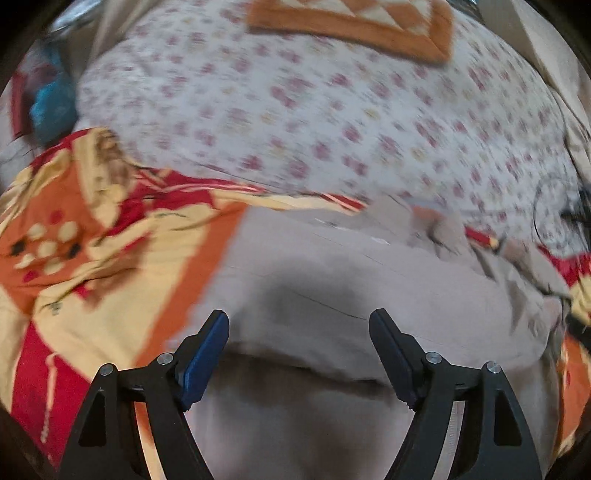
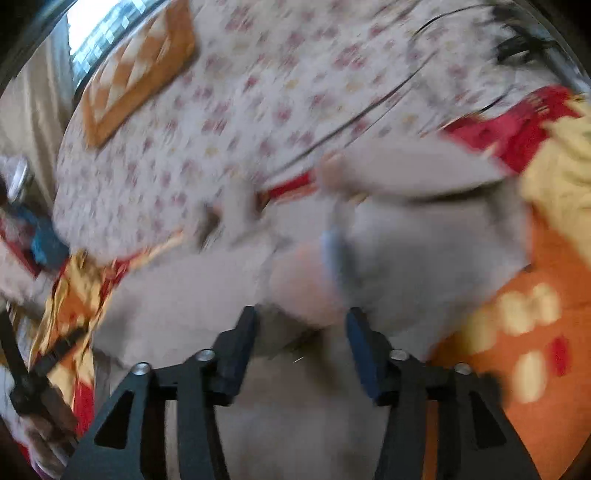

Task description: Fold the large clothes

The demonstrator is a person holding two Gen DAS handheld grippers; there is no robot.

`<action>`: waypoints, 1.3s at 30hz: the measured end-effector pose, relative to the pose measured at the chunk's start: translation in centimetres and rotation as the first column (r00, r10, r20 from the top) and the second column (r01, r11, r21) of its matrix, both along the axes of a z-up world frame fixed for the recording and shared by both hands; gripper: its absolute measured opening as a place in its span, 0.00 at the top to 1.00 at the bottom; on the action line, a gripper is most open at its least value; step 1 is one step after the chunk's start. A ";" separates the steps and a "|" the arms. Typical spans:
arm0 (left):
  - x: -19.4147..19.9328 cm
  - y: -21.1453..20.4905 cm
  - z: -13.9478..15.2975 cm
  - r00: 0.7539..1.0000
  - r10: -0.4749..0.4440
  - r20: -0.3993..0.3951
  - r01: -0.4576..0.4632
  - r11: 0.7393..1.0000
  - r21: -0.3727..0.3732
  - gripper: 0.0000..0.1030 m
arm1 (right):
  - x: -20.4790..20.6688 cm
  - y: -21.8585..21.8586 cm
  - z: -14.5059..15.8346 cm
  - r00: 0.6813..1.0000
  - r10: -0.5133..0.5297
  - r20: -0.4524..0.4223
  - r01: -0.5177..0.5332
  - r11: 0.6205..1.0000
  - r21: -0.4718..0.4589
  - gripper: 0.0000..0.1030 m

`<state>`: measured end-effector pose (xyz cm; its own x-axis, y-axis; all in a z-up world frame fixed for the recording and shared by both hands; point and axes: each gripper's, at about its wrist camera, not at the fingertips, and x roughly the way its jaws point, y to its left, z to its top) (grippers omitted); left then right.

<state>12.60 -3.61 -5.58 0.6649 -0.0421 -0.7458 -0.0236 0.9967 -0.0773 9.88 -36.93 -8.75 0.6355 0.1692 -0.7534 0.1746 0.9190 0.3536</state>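
Note:
A grey-beige garment point(image 1: 332, 280) lies spread on an orange, red and cream blanket point(image 1: 74, 258). It also shows in the right wrist view point(image 2: 192, 291), blurred by motion, with a raised fold or sleeve point(image 2: 406, 173) at its far side. My left gripper point(image 1: 299, 325) is open and empty just above the garment's near part. My right gripper point(image 2: 301, 321) is open, with bunched grey cloth point(image 2: 306, 291) just beyond its fingertips; I cannot tell if it touches.
A white floral bedsheet point(image 1: 314, 110) covers the bed beyond the blanket. An orange patterned cushion point(image 1: 354, 26) lies at the far end. A blue object point(image 1: 51, 99) sits at the left. A black cable point(image 2: 369, 103) crosses the sheet.

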 end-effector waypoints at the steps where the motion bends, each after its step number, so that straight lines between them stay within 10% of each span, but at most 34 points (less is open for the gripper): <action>1: 0.6 -0.5 -0.5 1.000 -0.013 -0.017 0.014 1.000 0.008 0.24 | -0.4 -1.1 0.6 1.000 -0.027 0.013 0.028 0.999 -0.030 0.41; 5: 3.3 -2.7 -4.4 0.985 -0.051 -0.165 0.064 0.995 0.072 0.24 | -0.5 -5.2 0.5 0.995 -0.098 0.001 0.098 0.995 -0.019 0.39; 20: 2.0 -1.2 -3.2 0.993 -0.018 -0.119 0.022 0.999 0.032 0.22 | 7.7 -11.5 -5.3 0.967 -0.256 0.019 0.237 0.920 0.312 0.34; 21: 1.9 -1.3 -3.1 0.993 -0.018 -0.119 0.023 0.999 0.035 0.22 | 8.2 -11.8 -5.6 0.965 -0.261 0.026 0.239 0.915 0.326 0.37; 24: 1.6 -1.0 -2.8 0.993 -0.012 -0.115 0.017 0.999 0.037 0.22 | 9.2 -12.6 -5.8 0.966 -0.253 0.056 0.217 0.907 0.362 0.89; 39: -0.5 2.2 -0.2 0.995 0.090 -0.047 -0.093 0.994 -0.065 0.23 | 2.5 -12.9 12.4 0.902 -0.073 0.426 -0.182 0.830 0.528 0.95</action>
<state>12.12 -1.38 -5.78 0.6347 -0.0332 -0.7721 -0.1194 0.9829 -0.1404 12.34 -49.85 3.69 0.8377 0.5108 -0.1932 -0.1488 0.5540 0.8191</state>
